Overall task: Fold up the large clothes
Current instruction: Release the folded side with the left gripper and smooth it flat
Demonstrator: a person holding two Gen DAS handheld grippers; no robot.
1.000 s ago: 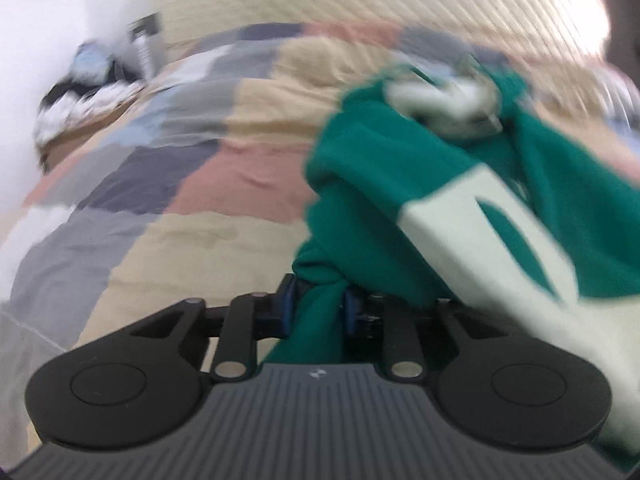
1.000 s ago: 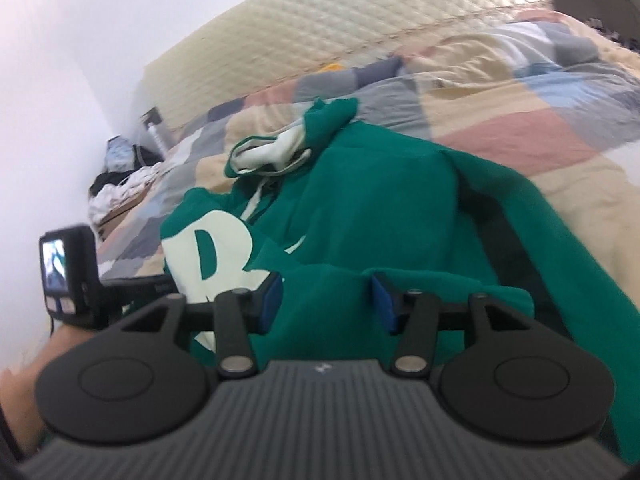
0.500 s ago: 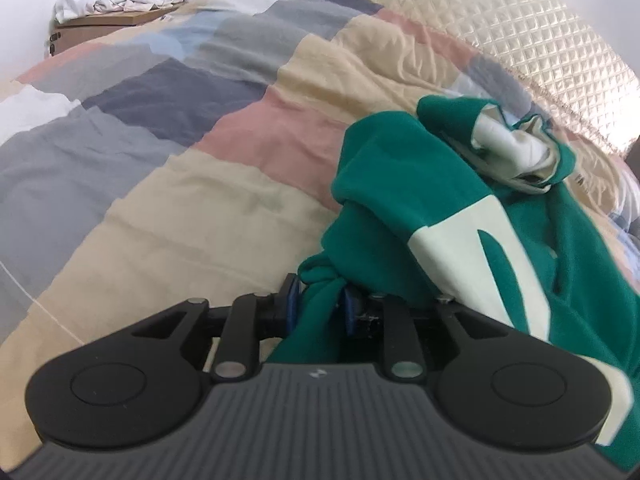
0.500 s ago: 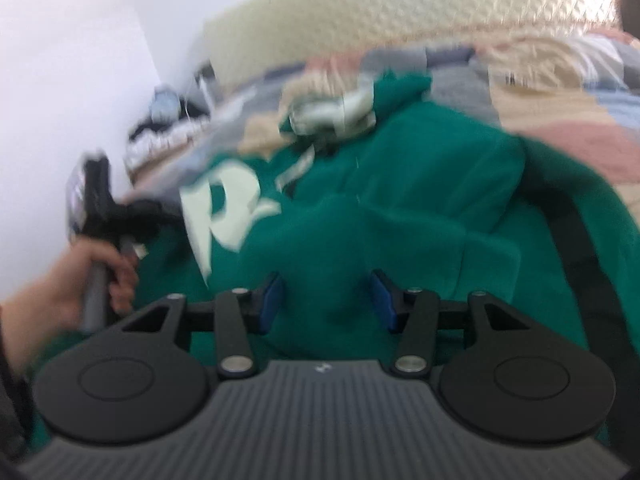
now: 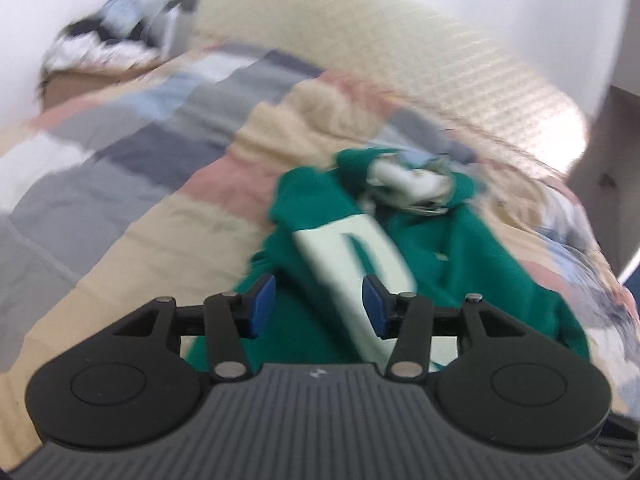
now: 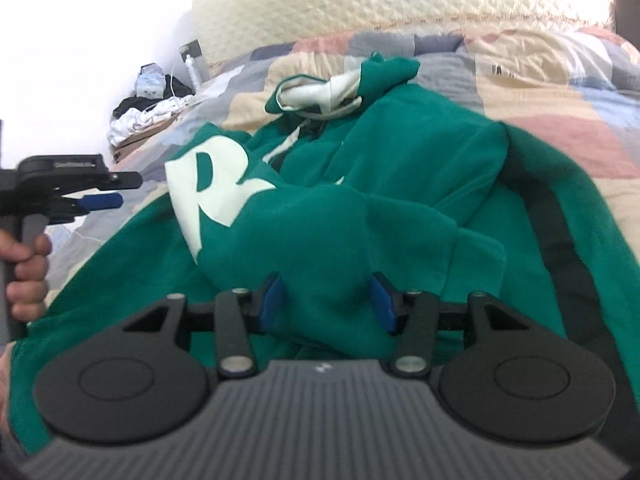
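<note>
1. Green hoodie [image 6: 400, 208] lies bunched on the patchwork bedspread [image 5: 132, 184], hood [image 6: 332, 92] at about twelve o'clock, white letter [image 6: 208, 188] toward ten o'clock in the right wrist view.
2. Left gripper [image 5: 318, 307]: its jaws have just been opening and now stand about half apart; the cloth lies beyond the pads, apparently unheld, though blur makes this uncertain.
3. Right gripper [image 6: 327, 301] stands about half open around a raised fold; I cannot tell whether the pads press it.
4. To do this step well, I judge: let the released fold settle flat, then regrip a clean edge, not a bunch.
5. A second ago the left pads pinched a green fold; now it is out of them, and the view has swung toward the headboard [image 5: 400, 52].
</note>
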